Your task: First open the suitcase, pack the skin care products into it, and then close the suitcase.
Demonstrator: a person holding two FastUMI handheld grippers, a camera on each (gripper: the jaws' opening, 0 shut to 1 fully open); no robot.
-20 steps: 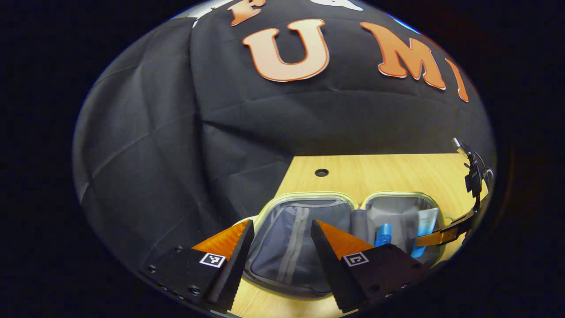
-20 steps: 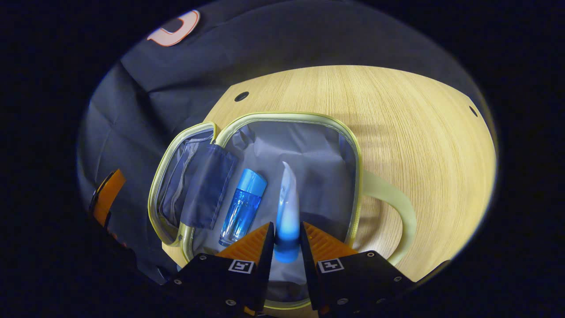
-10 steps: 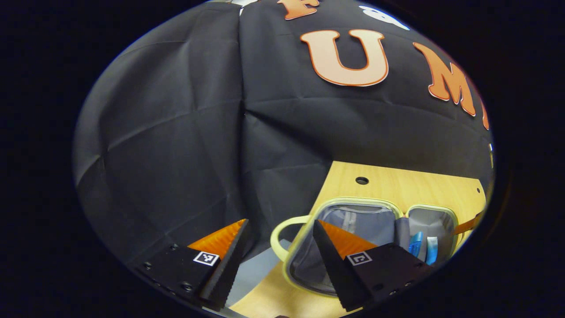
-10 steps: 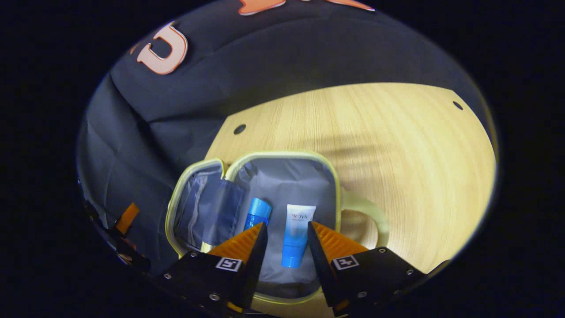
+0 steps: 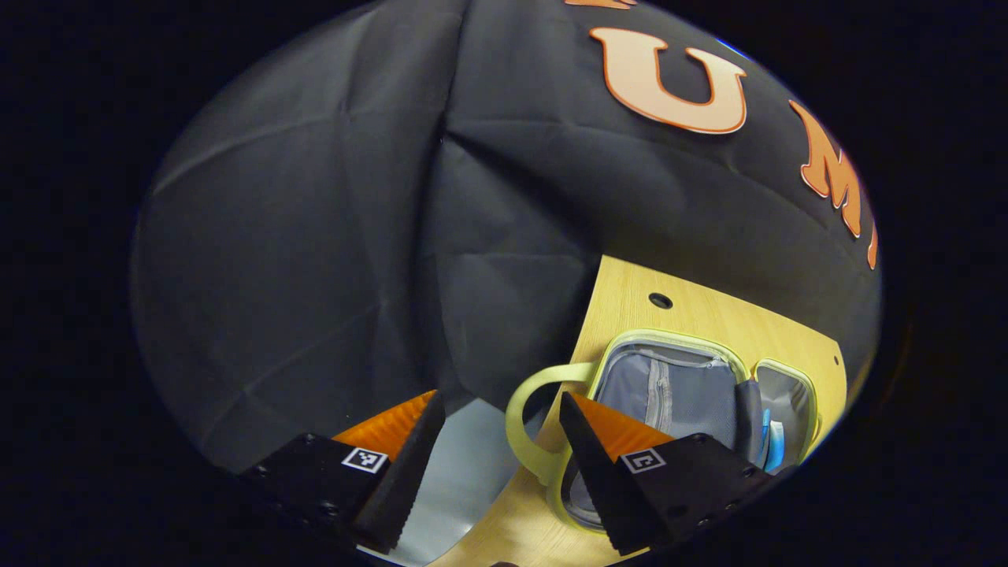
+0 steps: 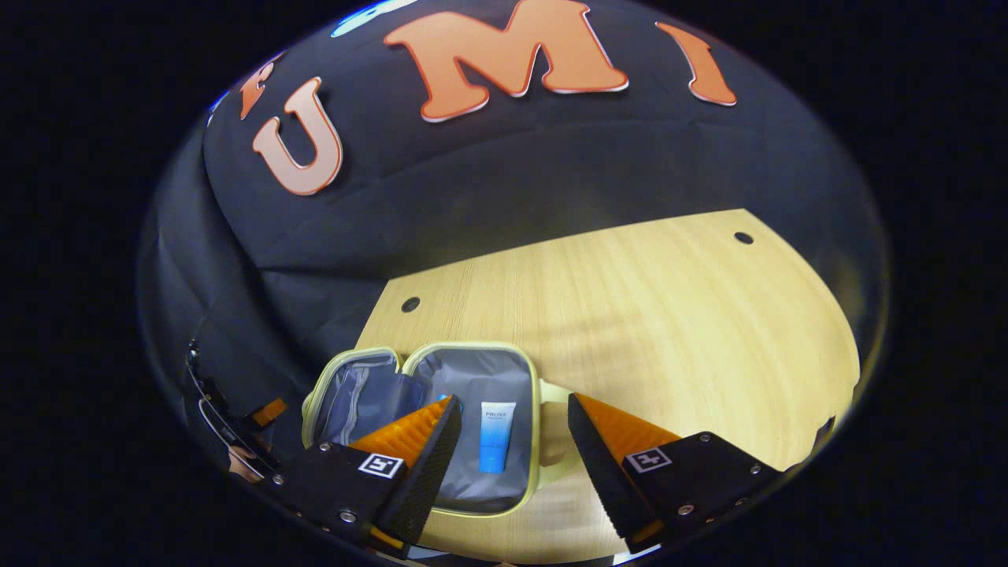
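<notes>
Right gripper view: wooden table (image 6: 630, 315) fills the middle ground, with the suitcase (image 6: 535, 425) lying flat and fully unfolded at its near left corner, both halves facing up. That splayed position makes sense for loading, since each half presents an open well from above. The right half has the grey lining bare except for the white-and-blue tube (image 6: 494, 437), which lies flat along the lining with its cap toward the near side. Just left of it a sliver of the blue bottle (image 6: 442, 398) peeks above the gripper's left finger; most of it is hidden. The left half carries a zipped mesh pocket (image 6: 354, 398).

Right gripper (image 6: 510, 453) hangs above the right half, jaws spread wide, nothing between them, tube visible through the gap. Judgement: the item is released and packing looks complete or nearly so.

Left gripper view: left gripper (image 5: 496, 453) is also spread wide and empty, positioned off the table's left edge. The suitcase's pale green handle (image 5: 524, 425) loops out over that edge, between the two fingers and touching neither. Judgement: this placement suits a grab on the handle or rim to fold the left half over for closing. Whether other products remain elsewhere cannot be told.
</notes>
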